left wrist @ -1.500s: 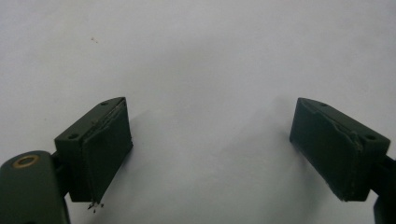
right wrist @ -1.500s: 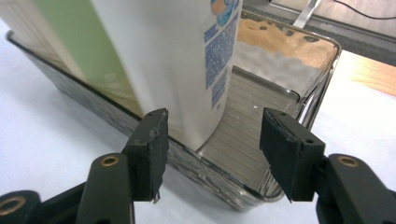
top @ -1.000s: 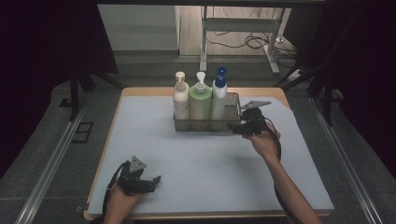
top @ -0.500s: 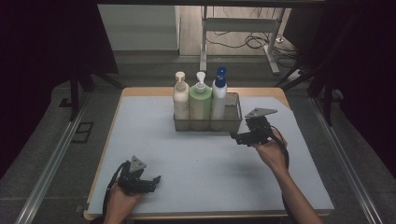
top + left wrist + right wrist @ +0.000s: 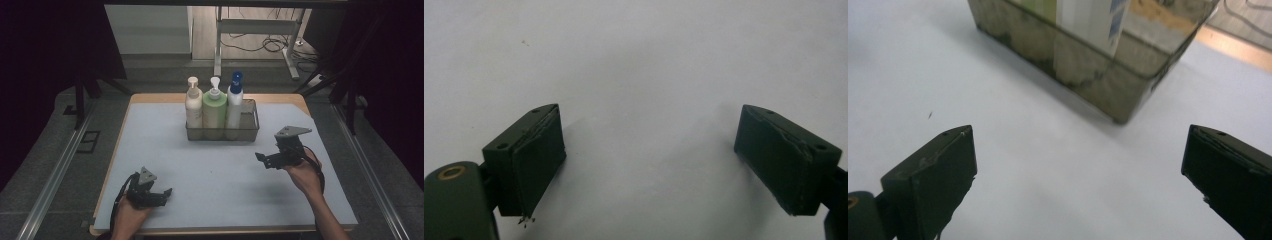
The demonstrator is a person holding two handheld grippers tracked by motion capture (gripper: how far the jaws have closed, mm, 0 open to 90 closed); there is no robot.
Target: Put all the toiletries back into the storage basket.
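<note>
**Both grippers empty; bottle basket at far edge of table**

Dark surroundings frame a lit table (image 5: 165, 165) covered by a pale sheet, with a wooden border showing along its far and near edges; floor and a metal frame with cables lie beyond the far edge.

Basket (image 5: 247, 131): rectangular, mesh-walled, standing near the middle of the far edge. It holds three pump bottles upright in a row, touching or just beside one another: cream bottle (image 5: 193, 107) at the left end, green bottle (image 5: 214, 109) in the middle, white bottle with blue pump (image 5: 233, 102) next. The right end of the basket is unfilled.

Right gripper (image 5: 266, 160): held off the basket's near right corner, towards the right edge of the table, apart from the basket, jaws pointing left. Jaws have just been opening and now stand spread wide, nothing between them. From the right gripper view, the basket's corner (image 5: 1118, 107) sits ahead of the gap, with bare sheet between.

Left gripper (image 5: 162, 195): near the near-left corner of the table, resting low over the sheet. Jaws released and wide apart; the left gripper view has bare sheet between them.
</note>
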